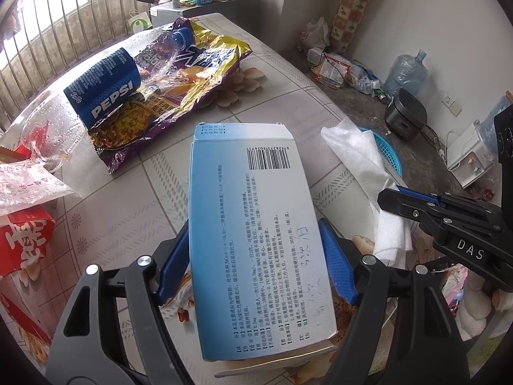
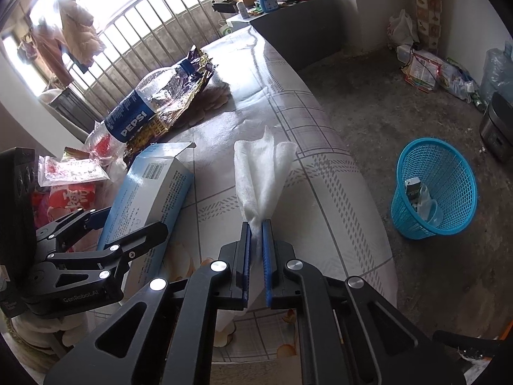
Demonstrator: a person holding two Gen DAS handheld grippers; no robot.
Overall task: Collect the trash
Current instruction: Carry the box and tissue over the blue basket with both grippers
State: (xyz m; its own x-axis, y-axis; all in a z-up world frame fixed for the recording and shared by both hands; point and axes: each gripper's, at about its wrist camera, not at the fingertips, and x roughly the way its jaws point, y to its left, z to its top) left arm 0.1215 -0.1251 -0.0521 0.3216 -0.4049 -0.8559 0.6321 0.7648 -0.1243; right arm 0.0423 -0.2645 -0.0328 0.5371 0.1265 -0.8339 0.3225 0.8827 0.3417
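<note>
"PEPSI" on bottle (image 1: 102, 96); "DAS" on right gripper (image 1: 470, 251).

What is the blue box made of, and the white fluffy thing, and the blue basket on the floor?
Blue box: looks like thin printed cardboard, smooth, with folded flaps. White sheet: seems soft tissue or cloth, limp and fuzzy. Blue basket: probably plastic, moulded in an open mesh.

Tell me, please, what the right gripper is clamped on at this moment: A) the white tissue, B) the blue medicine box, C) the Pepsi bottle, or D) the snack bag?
A: in the right wrist view the right gripper has its blue pads pressed together on the lower end of the white tissue, which fans out above them.
</note>
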